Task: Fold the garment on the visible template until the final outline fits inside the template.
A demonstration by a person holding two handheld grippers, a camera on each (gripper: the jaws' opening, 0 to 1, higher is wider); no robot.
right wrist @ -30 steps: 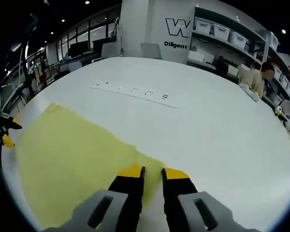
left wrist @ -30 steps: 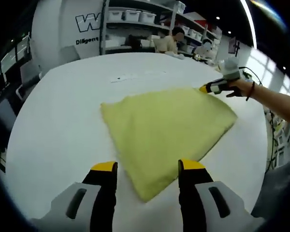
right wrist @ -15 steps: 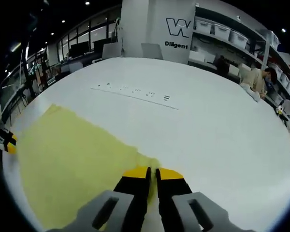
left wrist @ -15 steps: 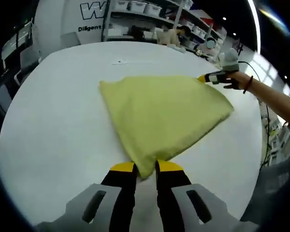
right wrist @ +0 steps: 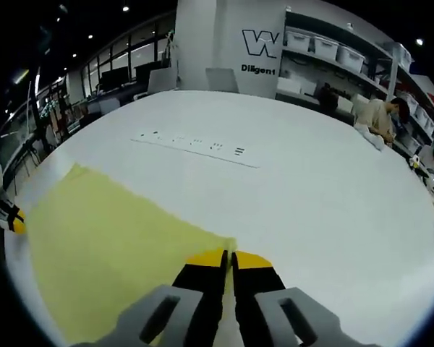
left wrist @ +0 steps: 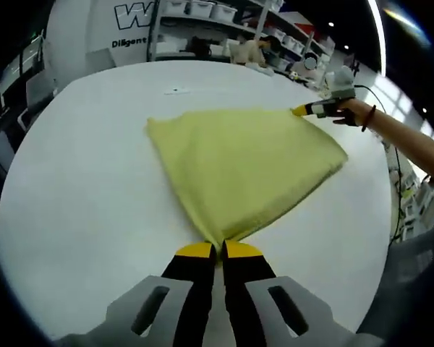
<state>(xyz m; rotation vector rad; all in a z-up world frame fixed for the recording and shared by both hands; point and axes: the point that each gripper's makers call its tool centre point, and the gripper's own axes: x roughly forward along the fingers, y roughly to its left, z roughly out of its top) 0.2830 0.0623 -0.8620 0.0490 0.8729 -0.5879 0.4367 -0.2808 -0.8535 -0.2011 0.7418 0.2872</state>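
— What are the tongs doing?
— The left gripper (left wrist: 217, 250) pinches the near corner of the yellow garment (left wrist: 242, 166); the right gripper (right wrist: 228, 256) is clamped on another corner.
— Where is the garment?
— Spread flat on the white table (left wrist: 87, 181), with printed markings (right wrist: 192, 144) further off. A person (right wrist: 377, 119) sits by the shelves (right wrist: 340, 50).

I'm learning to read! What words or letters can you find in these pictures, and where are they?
"W": big letter on the white wall at the back.
"Diligent": under the W on that wall; in the left gripper view it is cut off.
Small dark marks on the white table: too small to read.
Nothing is written on the yellow cloth.
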